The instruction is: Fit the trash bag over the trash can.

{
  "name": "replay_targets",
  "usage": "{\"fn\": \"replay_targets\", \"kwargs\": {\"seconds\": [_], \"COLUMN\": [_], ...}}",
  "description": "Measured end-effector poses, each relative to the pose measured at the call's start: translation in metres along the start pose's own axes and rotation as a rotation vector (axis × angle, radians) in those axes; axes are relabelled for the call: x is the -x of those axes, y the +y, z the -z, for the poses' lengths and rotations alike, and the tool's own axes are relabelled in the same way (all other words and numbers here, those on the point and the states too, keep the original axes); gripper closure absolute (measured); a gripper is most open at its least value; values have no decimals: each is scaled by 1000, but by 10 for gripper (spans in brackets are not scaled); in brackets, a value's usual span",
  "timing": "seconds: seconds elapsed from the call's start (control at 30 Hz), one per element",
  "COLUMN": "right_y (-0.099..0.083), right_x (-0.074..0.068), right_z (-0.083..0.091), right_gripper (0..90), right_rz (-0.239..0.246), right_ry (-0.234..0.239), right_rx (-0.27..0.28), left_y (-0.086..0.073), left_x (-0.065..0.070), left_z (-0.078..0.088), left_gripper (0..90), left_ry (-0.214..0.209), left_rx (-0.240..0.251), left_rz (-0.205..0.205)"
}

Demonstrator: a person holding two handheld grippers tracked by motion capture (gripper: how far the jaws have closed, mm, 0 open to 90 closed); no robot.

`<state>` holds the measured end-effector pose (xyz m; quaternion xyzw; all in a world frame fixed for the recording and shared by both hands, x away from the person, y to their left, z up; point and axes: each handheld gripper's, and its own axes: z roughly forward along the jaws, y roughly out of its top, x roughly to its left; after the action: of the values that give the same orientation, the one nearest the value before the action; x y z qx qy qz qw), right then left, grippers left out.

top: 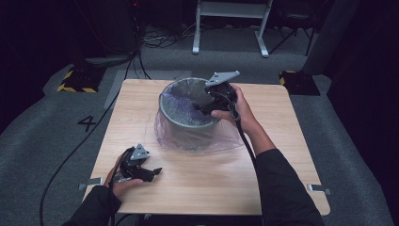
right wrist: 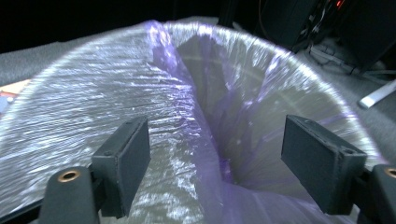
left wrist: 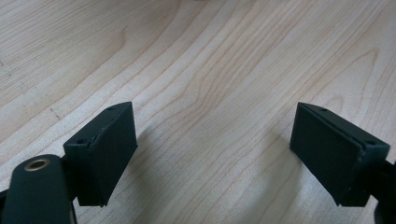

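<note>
Bin [top: 188, 123]: lined with purple bag [right wrist: 196, 121].
Right gripper [top: 202, 107]: over the bin's mouth, jaws released.
Left gripper [top: 151, 173]: low over table [top: 197, 179], jaws released.

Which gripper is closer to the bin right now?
Right. The right gripper is over the bin, jaws open above its plastic liner. The left gripper sits open near the table's front edge, apart from the bin.

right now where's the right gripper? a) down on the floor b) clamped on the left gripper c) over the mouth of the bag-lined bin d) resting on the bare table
c: the right gripper hangs over the mouth of the bin, jaws open above the purple bag lining it, nothing between them.
</note>
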<state>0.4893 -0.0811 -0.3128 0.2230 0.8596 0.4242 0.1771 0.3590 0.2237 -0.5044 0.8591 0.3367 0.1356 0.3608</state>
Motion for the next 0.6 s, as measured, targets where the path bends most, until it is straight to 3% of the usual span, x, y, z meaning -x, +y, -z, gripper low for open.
{"fn": "replay_targets", "kwargs": {"seconds": [0.2, 0.4, 0.6], "right_y": [-1, -3, -1], "right_x": [-1, 0, -2], "right_z": [-19, -28, -21], "right_gripper": [241, 236, 225], "right_rz": [16, 8, 4], "right_ry": [4, 21, 25], "right_rx": [-134, -230, -184], "left_y": [0, 0, 0], "left_x": [0, 0, 0], "left_z": [0, 0, 0], "left_gripper": [142, 142, 142], "left_ry": [0, -1, -1], "left_rx": [1, 1, 1], "left_rz": [0, 0, -1]}}
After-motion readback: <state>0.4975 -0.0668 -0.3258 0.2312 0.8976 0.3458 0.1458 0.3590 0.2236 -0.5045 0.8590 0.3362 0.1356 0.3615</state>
